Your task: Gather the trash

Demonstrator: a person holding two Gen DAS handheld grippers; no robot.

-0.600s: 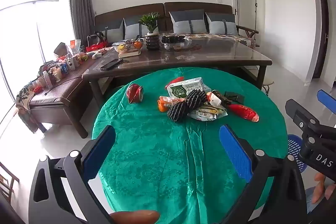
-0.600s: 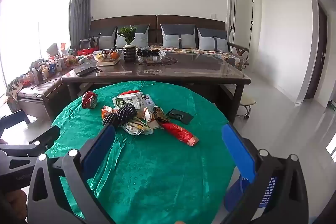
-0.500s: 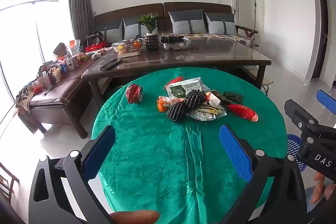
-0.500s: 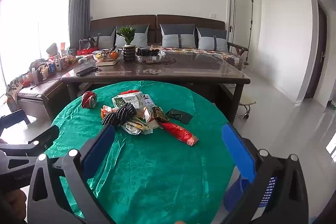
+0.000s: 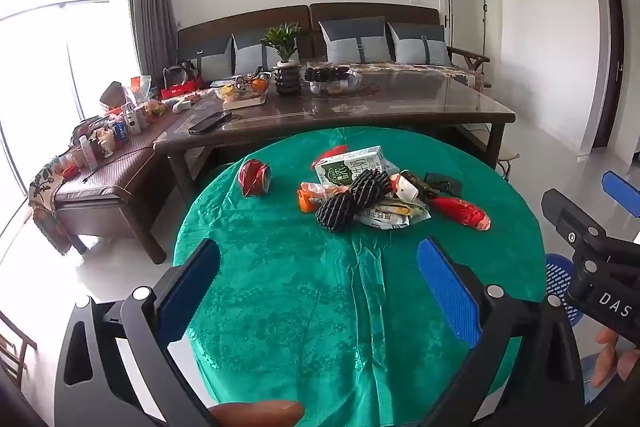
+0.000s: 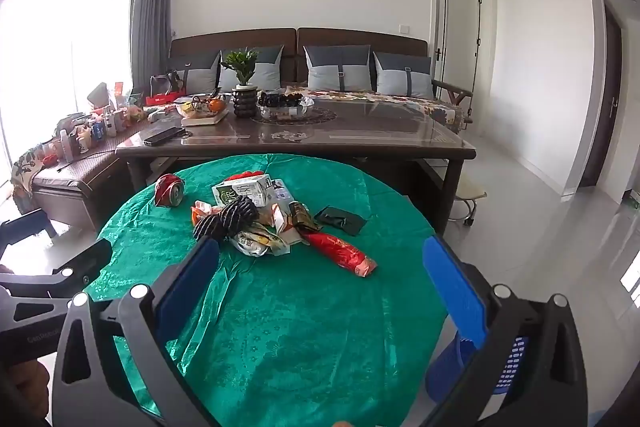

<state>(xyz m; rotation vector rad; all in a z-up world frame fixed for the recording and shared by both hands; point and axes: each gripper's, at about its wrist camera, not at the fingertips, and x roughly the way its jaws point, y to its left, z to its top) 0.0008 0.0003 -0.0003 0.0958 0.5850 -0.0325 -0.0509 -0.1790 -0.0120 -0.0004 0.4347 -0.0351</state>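
Both grippers hovered wide open and empty over the near edge of a round table point(image 5: 280, 307) draped in green cloth, with the trash heaped past them.

In the left wrist view the left gripper point(image 5: 318, 291) held its blue pads far apart with nothing between them; the trash pile point(image 5: 360, 195) lay at about 12 o'clock from it, with a crushed red can point(image 5: 254, 177) apart at 11 o'clock and a red wrapper point(image 5: 460, 211) at 1 o'clock. In the right wrist view the right gripper point(image 6: 320, 287) was likewise spread wide and empty, the pile point(image 6: 256, 219) at 11 o'clock, the wrapper point(image 6: 340, 253) near 12. A blue basket point(image 6: 480, 367) stood on the floor at 4 o'clock, beside the table.
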